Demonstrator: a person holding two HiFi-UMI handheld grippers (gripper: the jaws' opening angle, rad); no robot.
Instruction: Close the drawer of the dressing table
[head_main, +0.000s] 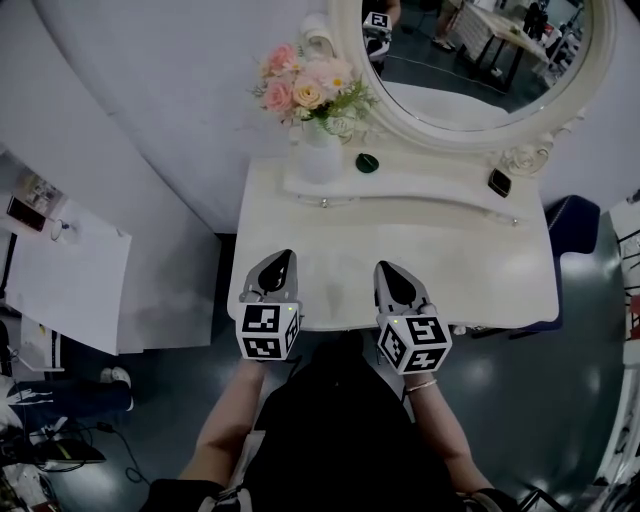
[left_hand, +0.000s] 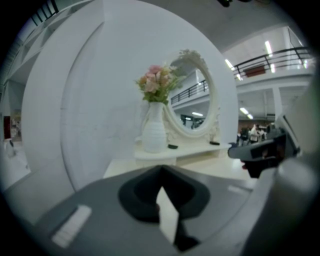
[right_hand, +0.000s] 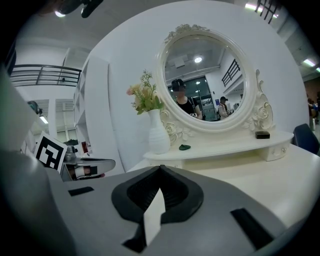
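Drawer front is not seen and is judged to lie just beneath the surface (head_main: 500, 270) edge, running crosswise under the closed, empty left tongs (head_main: 287, 258) and right tongs (head_main: 384, 268), equally near both.

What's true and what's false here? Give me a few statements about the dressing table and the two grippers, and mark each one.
1. The vase of flowers stands on the shelf, left of the mirror. True.
2. Both grippers stand open. False: the left gripper and right gripper are shut and empty.
3. The green thing lies against the black box. False: the green thing lies near the vase; the black box sits far right.
4. Both grippers are over the dressing table's near edge. True.
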